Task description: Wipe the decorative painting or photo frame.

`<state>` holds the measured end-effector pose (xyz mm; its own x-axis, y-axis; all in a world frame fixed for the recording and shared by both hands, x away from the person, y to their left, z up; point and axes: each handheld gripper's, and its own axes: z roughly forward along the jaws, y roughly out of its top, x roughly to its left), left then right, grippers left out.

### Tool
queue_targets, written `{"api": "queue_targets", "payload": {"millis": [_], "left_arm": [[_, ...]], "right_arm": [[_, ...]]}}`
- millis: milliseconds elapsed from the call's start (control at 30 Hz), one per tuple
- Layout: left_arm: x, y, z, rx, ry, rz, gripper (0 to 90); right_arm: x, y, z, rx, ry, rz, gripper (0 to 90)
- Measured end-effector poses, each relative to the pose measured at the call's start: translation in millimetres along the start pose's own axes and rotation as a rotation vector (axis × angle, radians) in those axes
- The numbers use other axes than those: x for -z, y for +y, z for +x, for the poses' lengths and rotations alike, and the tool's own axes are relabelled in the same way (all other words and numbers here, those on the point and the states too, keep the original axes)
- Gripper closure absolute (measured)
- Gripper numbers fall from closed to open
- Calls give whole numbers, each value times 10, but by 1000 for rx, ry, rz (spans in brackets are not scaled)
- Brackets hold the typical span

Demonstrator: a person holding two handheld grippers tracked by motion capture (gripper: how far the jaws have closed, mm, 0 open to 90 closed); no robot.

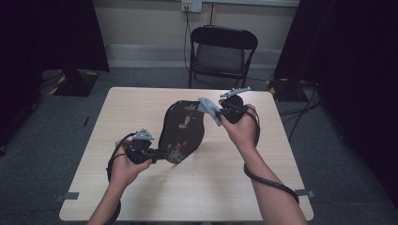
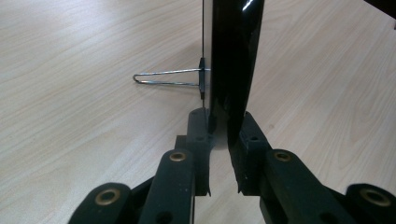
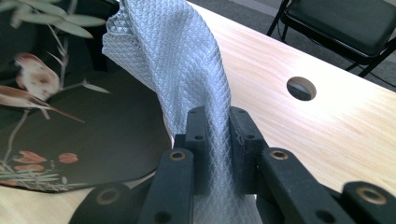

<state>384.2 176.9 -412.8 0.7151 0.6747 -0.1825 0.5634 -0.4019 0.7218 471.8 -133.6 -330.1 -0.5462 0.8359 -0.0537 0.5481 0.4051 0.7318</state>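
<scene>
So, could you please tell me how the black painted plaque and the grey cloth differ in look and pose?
The black painted plaque is rigid and glossy, decorated with birds and flowers; the grey cloth is soft, matte and plain with a fine diamond weave. The plaque is held tilted up on edge by the left gripper, while the cloth droops in folds from the right gripper. Both are clamped between shut jaws above the table.

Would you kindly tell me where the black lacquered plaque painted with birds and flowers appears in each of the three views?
High view: the black lacquered plaque stands at the table's centre, its lower edge clamped in the left tool.
Left gripper view: edge-on, a dark vertical slab rising from between the jaws, top centre.
Right gripper view: left half, behind the grey quilted cloth.
Shared landmark: the light wooden table.
</scene>
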Motion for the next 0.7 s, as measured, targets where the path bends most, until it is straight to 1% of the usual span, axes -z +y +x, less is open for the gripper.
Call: {"api": "queue_targets", "payload": {"millis": [267,700], "left_arm": [[0,-1,-3,3,1,1,789],[-1,-4,-7,6,3,0,789]], "right_arm": [[-88,-109,-11,-2,-3,29,798],[-281,-340,49,6,17,84,798]]}}
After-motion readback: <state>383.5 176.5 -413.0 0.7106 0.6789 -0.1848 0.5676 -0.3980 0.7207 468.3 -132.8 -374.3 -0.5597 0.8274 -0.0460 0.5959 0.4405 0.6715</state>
